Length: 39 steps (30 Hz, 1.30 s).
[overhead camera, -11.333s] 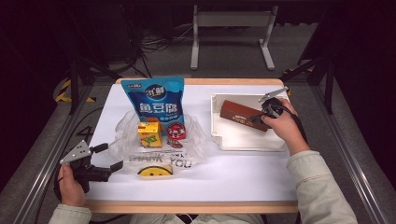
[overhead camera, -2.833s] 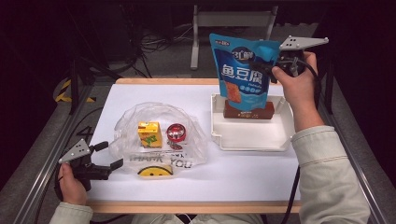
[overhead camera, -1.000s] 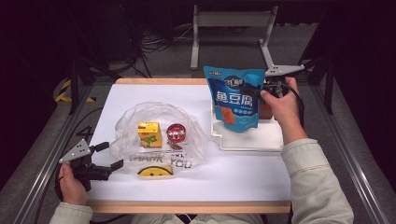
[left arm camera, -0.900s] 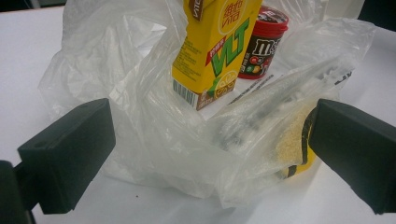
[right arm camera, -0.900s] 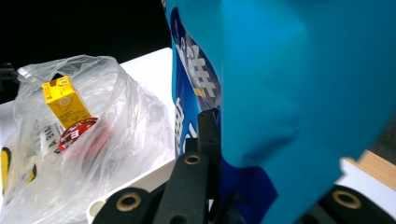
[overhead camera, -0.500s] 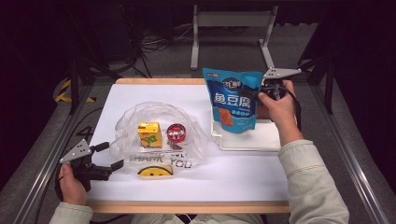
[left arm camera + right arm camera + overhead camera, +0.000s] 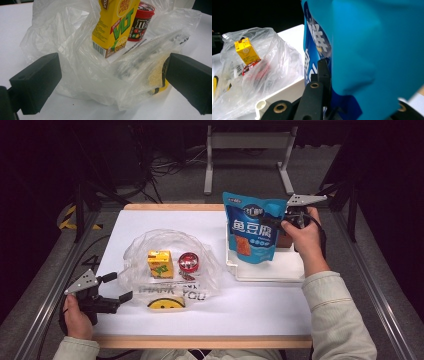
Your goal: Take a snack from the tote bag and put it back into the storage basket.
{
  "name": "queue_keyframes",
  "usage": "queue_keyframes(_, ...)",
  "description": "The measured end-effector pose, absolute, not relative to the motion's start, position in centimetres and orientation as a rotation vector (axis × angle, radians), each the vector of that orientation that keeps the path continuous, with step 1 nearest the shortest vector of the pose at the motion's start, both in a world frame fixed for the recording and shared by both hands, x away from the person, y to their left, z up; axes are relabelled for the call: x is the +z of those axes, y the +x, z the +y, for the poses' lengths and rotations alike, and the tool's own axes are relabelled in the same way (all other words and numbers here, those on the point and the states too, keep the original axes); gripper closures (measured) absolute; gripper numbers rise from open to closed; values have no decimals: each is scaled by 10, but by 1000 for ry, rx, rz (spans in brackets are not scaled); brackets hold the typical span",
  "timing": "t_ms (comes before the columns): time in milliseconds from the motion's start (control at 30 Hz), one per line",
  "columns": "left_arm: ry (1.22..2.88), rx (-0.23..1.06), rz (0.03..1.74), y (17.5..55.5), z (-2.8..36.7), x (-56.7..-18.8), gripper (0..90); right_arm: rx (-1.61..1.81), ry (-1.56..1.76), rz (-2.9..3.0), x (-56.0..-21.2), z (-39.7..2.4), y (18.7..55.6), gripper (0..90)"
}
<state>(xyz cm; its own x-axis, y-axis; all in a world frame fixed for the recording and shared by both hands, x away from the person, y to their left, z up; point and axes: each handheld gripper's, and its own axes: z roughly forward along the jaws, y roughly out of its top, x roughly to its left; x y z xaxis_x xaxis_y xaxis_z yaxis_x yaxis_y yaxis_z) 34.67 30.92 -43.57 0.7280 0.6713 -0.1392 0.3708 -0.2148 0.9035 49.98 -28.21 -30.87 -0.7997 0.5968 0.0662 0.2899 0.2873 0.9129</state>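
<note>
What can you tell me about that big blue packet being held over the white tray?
The blue snack pouch is a glossy, soft plastic bag with large white Chinese lettering, a small round logo near the top and an orange picture of the food lower down. It stands upright with its lower end in the white tray. The right gripper is shut on its side edge. In the right gripper view its plain blue back bulges, slightly creased.

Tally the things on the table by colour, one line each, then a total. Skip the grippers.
Blue: 1, pouch
Yellow: 1, drink carton
Red: 1, candy tub
Clear: 1, plastic bag
White: 1, tray
Brown: 1, packet behind the pouch
Total: 6
</note>
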Motion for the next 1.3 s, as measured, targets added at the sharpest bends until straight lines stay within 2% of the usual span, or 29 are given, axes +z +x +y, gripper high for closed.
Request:
queue_keyframes(633, 1832, 342, 817, 347, 309, -436, 12, 1508, 823, 2274, -315, -294, 495, 859)
queue_keyframes(733, 1834, 343, 818, 347, 309, -436, 12, 1494, 818, 2274, -314, -295, 493, 795)
queue_keyframes(833, 1835, 344, 820, 347, 310, -436, 12, 1504, 832, 2275, -312, -296, 492, 693)
queue_keyframes(867, 1834, 341, 819, 347, 311, -436, 12, 1514, 841, 2272, -311, -296, 490, 631)
queue_keyframes(933, 1833, 343, 820, 347, 311, -436, 12, 1521, 841, 2274, -311, -297, 489, 614)
queue_keyframes(1000, 1833, 340, 822, 347, 310, -436, 12, 1538, 844, 2264, -310, -296, 485, 526)
queue_keyframes(1300, 1834, 345, 822, 347, 310, -437, 12, 1458, 835, 2228, -304, -302, 474, 368)
